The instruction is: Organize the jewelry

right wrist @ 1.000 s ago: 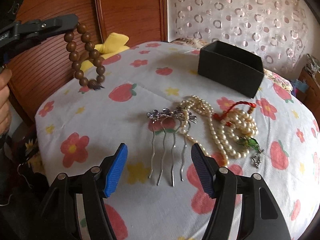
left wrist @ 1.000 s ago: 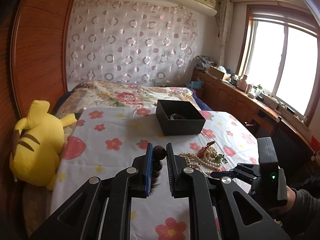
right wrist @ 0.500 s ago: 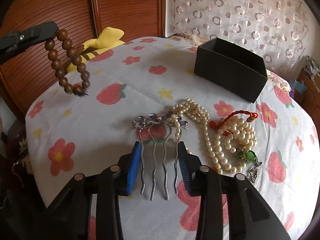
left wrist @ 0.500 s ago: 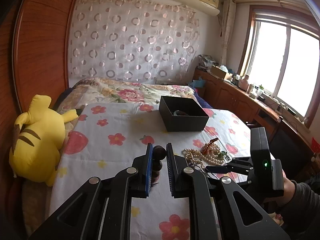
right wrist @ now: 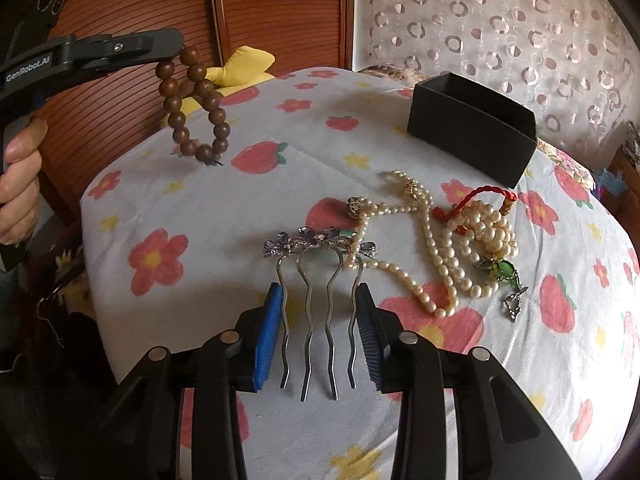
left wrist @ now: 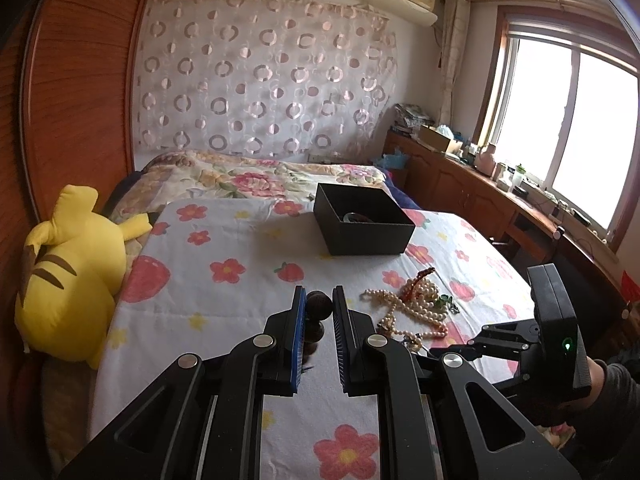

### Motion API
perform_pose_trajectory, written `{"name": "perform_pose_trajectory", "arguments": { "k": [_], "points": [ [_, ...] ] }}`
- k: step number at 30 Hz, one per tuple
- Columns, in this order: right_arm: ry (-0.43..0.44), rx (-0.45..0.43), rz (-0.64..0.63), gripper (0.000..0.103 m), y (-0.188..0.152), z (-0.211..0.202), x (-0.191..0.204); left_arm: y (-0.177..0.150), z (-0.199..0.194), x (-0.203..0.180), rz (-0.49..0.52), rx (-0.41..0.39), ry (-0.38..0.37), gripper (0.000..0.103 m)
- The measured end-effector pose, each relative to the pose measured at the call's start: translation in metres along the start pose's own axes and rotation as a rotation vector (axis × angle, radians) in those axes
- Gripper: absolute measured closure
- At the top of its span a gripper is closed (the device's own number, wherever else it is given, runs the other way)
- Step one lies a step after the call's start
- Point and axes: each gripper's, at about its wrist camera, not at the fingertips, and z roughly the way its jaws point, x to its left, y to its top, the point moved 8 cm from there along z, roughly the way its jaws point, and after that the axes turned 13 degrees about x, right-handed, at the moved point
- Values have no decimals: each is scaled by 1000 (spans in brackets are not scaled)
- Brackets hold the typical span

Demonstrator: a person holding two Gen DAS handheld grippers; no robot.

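Note:
My left gripper [left wrist: 318, 306] is shut on a brown wooden bead bracelet [left wrist: 319, 308] and holds it above the table; in the right wrist view the bracelet [right wrist: 195, 106] hangs from it at upper left. My right gripper [right wrist: 319, 300] is low over the table, its fingers closed in around the prongs of a silver hair comb [right wrist: 320, 276] with purple flowers. The comb still lies on the cloth. Pearl necklaces [right wrist: 452, 232] with a red cord and a green pendant lie right of it. A black open box [left wrist: 362, 224] stands farther back, something dark inside.
The table wears a white cloth [left wrist: 224, 292] with red flowers and strawberries. A yellow plush toy [left wrist: 68, 276] lies at the left edge. A bed with a floral quilt [left wrist: 256, 176] is behind. A wooden counter [left wrist: 500, 200] runs under the window on the right.
My right gripper moved forward and narrowed its fingers around the comb's prongs. My left gripper rose slightly and kept the bead bracelet held.

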Motion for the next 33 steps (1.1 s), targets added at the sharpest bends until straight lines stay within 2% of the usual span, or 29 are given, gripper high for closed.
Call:
{"name": "perform_pose_trajectory", "arguments": {
  "k": [7,11,17,18,20,23,26,33],
  "points": [
    [-67,9,-13,63,-1,-4,-14,-1,1,-1,2,-2,-1,91],
    [-46,-3,1,55,-1,-12,-21,-1,1,-1,0,-1,-1,91],
    [-12,-42,7,55,20,-26,-22,-4,6,-4,-3,7,-6,91],
    [-4,-42,4,56,27,-25,-21,-5,7,-5,-4,9,-8,91],
    [11,-29,4,66,38,-19,-21,-6,8,-5,-4,11,-11,91],
    [13,-2,28,73,54,-7,-28,-6,8,-4,-5,13,-14,91],
    [3,38,51,73,61,6,-34,-6,8,-4,-5,12,-14,91],
    [-6,102,61,73,54,22,-31,-7,9,-5,-6,15,-19,91]
  ]
}}
